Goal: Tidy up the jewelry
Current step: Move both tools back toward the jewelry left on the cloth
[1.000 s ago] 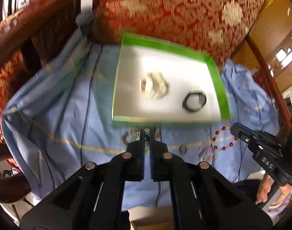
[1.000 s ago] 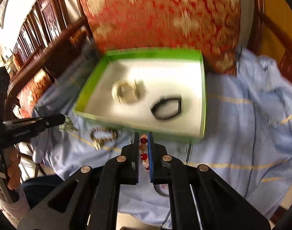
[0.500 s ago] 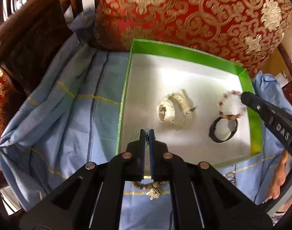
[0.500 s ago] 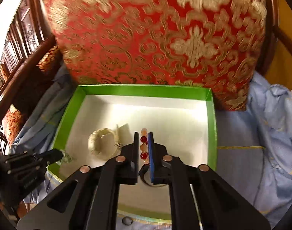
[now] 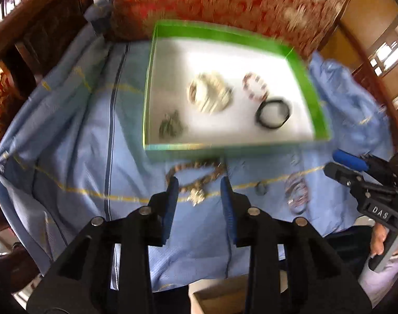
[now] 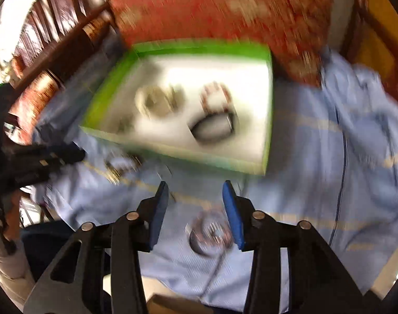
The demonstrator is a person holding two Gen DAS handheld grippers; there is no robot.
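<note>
My left gripper (image 5: 198, 183) has its fingers spread apart with nothing between them, hanging over the blue cloth (image 5: 76, 136) just in front of the green box (image 5: 225, 146). My right gripper (image 6: 195, 191) is likewise spread wide and empty, also on the near side of the box (image 6: 172, 154); in the left view it (image 5: 340, 164) shows off to the box's right front corner.

Inside the box I count four pieces. A pale, chunky watch (image 5: 209, 95) lies near the middle. A red-and-white bead bracelet (image 5: 255, 86) sits just beside it toward the box's right wall. A black band (image 5: 272, 113) lies in front of that bracelet, close to the right wall. A small dark, greenish tangle (image 5: 171, 128) rests near the box's front left corner; it is too blurred to name.

Outside the box, on the cloth along its front wall, I count three more. A brownish bead necklace (image 5: 196, 175) with a shiny pendant lies just before the front wall, between my left fingers' tips. A small dark ring-like piece (image 5: 261, 189) lies to its right. A bundle of thin bangles (image 5: 297, 192) sits further right, and in the right view it (image 6: 209, 231) lies between my right fingers.

Behind the box stands one red-and-gold cushion (image 5: 225, 2), against a dark wooden chair (image 5: 29, 23).
</note>
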